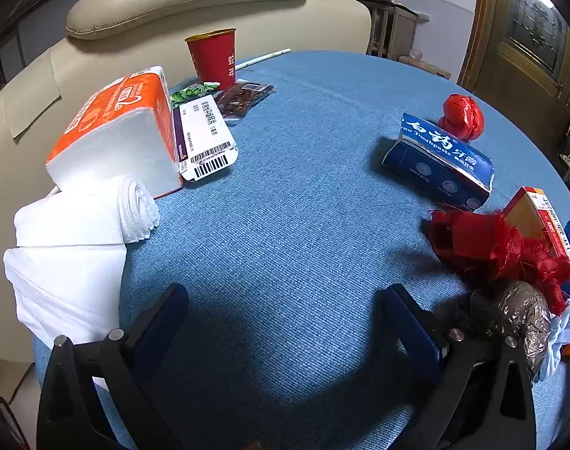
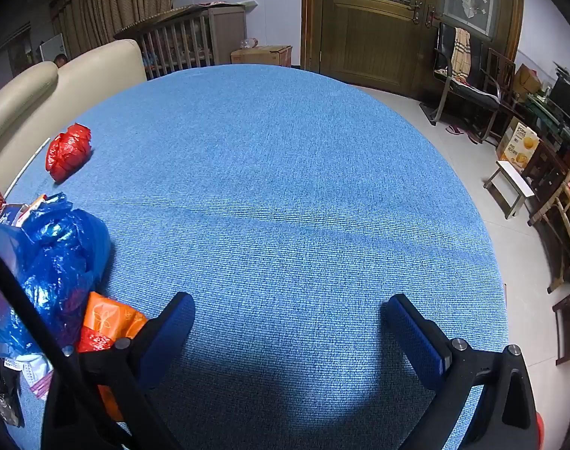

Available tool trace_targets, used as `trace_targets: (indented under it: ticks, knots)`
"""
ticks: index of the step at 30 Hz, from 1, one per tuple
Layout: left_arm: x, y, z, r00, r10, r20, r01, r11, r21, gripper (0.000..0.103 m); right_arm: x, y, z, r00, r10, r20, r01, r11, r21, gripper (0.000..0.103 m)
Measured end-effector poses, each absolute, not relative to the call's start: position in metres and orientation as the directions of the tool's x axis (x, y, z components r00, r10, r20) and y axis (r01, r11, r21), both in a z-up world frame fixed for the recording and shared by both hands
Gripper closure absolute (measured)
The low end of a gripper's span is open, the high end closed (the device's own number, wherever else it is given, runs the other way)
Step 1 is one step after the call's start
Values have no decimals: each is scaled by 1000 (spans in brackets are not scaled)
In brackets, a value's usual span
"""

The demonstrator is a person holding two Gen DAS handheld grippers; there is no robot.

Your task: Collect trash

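Both grippers hang over a round table covered in blue cloth (image 1: 285, 187), and each has its fingers spread wide with nothing between them. In the left wrist view the left gripper (image 1: 283, 309) sits above bare cloth; just to its left a pile of white tissues (image 1: 67, 262) drapes over the table edge, and just to its right lies a crumpled brown-grey plastic wad (image 1: 517, 318). Beyond that wad is a tangle of red netting (image 1: 491, 243), touching an orange and white carton (image 1: 540, 217) at the right edge. Farther back on the right a torn blue toothpaste box (image 1: 438, 161) lies on its side, with a red plastic ball (image 1: 461, 116) just behind it. On the left, past the tissues, stands an orange tissue pack (image 1: 116, 131), a white box with barcodes (image 1: 206, 138) leaning against it, then a dark snack wrapper (image 1: 243, 99) and, farthest, a red paper cup (image 1: 212, 58) upright near the far rim, in front of a beige sofa (image 1: 172, 3). In the right wrist view the right gripper (image 2: 288, 311) hovers over open cloth; an orange wrapper (image 2: 112, 318) lies beside its left finger, a crumpled blue plastic bag (image 2: 60, 255) just behind that, and the red plastic ball (image 2: 67, 152) sits farther off near the left rim.
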State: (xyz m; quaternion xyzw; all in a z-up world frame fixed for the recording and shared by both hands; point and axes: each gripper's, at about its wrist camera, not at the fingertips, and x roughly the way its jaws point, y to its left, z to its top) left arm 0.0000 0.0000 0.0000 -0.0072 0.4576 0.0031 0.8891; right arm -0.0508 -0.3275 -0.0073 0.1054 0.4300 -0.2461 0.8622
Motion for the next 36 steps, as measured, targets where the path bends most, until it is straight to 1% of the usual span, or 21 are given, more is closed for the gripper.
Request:
trace_targets:
  ticks: [33,36]
  knots:
    - [-1,3,1,581,-2,-814,-11,1000,-10,0,-53,-329,-4,510,-332,-794,513,858,-29,0]
    - [-3,5,1,579,-13,-816,9,1000,-10,0,-55,-330,-3,512,-328,-794,508,861,-28,0]
